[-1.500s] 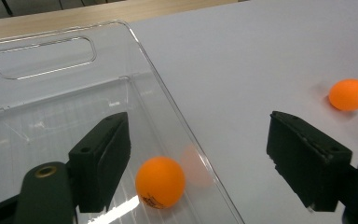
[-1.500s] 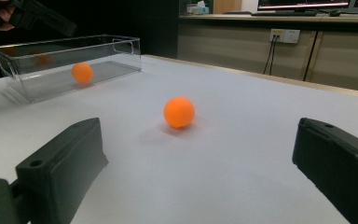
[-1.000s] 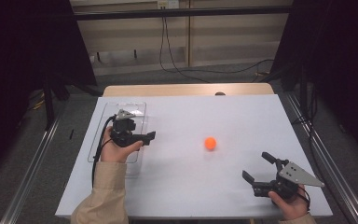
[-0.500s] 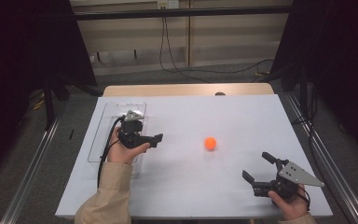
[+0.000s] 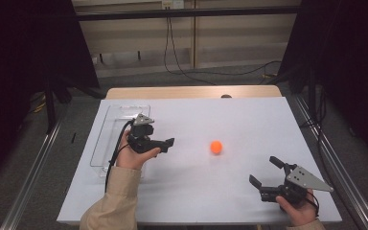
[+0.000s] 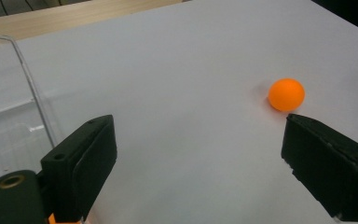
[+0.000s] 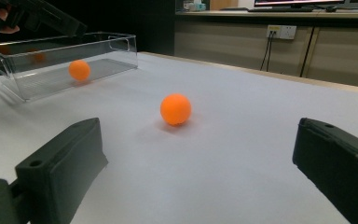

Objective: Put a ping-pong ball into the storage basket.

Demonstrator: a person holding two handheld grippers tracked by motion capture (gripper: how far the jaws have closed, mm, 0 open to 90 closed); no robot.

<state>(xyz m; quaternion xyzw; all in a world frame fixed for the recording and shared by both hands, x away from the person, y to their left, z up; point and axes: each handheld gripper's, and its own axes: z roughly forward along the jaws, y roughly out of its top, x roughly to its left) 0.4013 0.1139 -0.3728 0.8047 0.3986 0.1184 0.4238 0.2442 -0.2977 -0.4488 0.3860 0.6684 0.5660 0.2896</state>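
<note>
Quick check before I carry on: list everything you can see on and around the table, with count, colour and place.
ball on the table: 1, orange, loose on the sheet right of centre
ball in the bin: 1, orange, inside the bin
bin: 1, clear plastic, left side of the table
table sheet: 1, white, over a wooden top
left gripper: 1, black, open, empty, beside the bin, pointing towards the loose ball
right gripper: 1, black, open, empty, near right corner
</note>
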